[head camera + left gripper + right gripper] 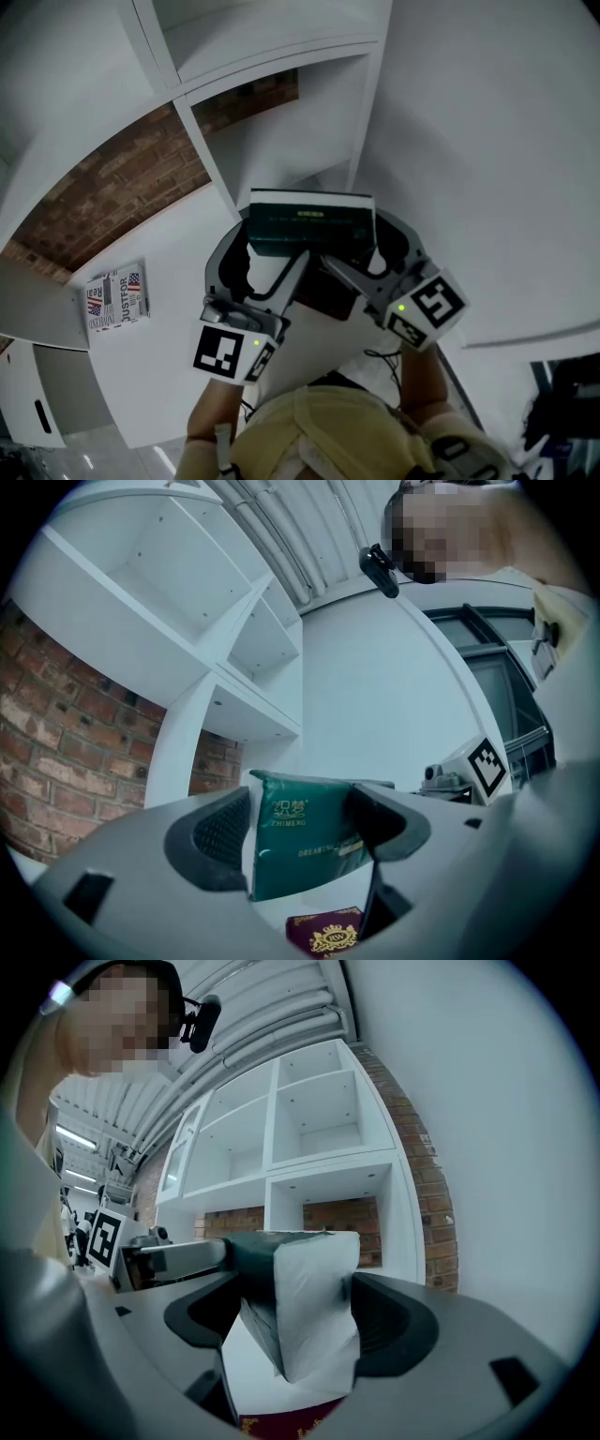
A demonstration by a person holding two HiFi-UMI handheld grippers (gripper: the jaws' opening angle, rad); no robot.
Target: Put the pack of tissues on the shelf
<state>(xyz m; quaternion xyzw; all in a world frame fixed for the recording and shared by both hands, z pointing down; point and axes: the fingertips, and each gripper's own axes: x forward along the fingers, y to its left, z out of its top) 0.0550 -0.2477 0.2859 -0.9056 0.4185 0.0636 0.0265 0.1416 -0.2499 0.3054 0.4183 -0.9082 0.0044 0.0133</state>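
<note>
Pack of tissues (311, 225) is pinched at one end by the left gripper (300, 832) and at the other by the right gripper (300, 1312), with the shelf (281, 56) ahead of both, so grabbing looks done and setting it inside is left.

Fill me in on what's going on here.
A person has a gripper in each hand, and both are clamped on one dark green pack of tissues: the left gripper on one end, the right gripper on the other. The pack is held in front of the white shelf, not yet in a compartment. A dark red booklet lies below it on the white counter.
</note>
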